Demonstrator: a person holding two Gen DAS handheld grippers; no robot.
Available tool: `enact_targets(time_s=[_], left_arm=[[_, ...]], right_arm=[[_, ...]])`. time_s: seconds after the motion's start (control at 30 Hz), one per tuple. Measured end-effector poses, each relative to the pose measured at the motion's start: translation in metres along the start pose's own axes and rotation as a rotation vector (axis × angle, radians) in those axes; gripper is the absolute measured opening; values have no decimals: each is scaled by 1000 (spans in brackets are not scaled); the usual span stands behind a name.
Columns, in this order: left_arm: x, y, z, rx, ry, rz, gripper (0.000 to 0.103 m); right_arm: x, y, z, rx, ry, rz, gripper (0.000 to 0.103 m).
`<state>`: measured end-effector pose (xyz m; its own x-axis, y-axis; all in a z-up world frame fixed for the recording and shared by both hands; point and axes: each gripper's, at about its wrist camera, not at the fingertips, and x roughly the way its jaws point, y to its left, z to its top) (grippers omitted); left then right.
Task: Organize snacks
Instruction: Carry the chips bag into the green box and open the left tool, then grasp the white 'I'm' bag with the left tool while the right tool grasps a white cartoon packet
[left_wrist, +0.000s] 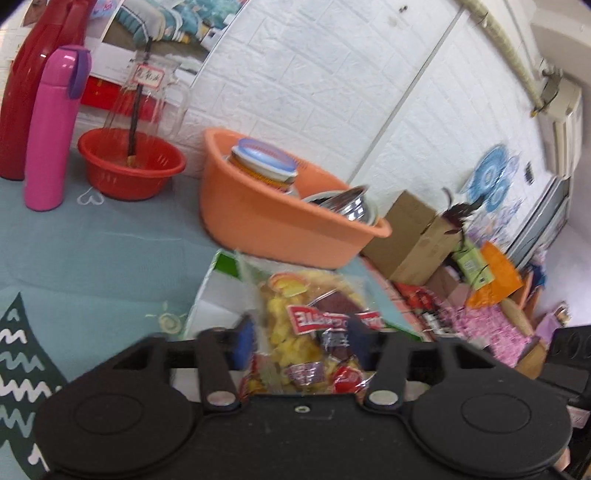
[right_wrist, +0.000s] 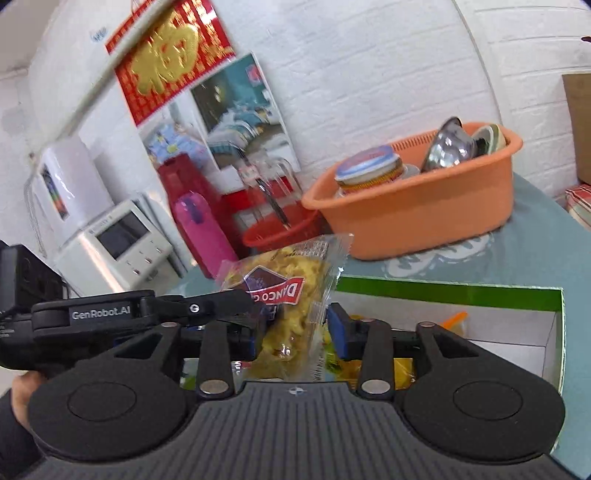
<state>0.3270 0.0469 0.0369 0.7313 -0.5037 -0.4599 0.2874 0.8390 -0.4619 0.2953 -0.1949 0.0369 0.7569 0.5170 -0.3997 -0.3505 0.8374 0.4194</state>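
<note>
Left gripper (left_wrist: 301, 341): jaws spread wide, released; snack packets (left_wrist: 310, 347) lie between and below the blue pads, in the box (left_wrist: 207, 291). Right gripper (right_wrist: 295, 330): jaws parted; an upright packet (right_wrist: 284, 306) stands between the pads, apparently untouched, above the same box.

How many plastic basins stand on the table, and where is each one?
2. The orange basin stands near the white wall, holding dishes. The smaller red basin stands to its left, beside the pink bottle.
</note>
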Motion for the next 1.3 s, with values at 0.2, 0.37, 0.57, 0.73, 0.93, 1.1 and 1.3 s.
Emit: enact_targets(time_s=[0.2,0.37,0.57,0.73,0.93,1.1,1.3], left_arm=[[-15,3,-9,6,-16,44,103],[-56,-14,-10,-2,-55,33,103],[-130,-43,-25,18,-89,25,103],[-185,-55,-54,33,-102,35,103],[-212,-40,-101,9,-50,86,103],[-218,-1,-141,-114,-11,156,103],[-215,42,-162,-236,17,212,103]], right_arm=[[-4,6,-11,-113,21,-89,71],[-40,24,-7,-108,-26,-74,80],[-108,60,-9,-180,-108,-58,89],[-158,78,-22,-209,-146,-12,96],[-178,86,-58,-228,-75,43,97],[-167,88,-97,-215,31,92,97],[-131,101,-136,-157,192,171,97]])
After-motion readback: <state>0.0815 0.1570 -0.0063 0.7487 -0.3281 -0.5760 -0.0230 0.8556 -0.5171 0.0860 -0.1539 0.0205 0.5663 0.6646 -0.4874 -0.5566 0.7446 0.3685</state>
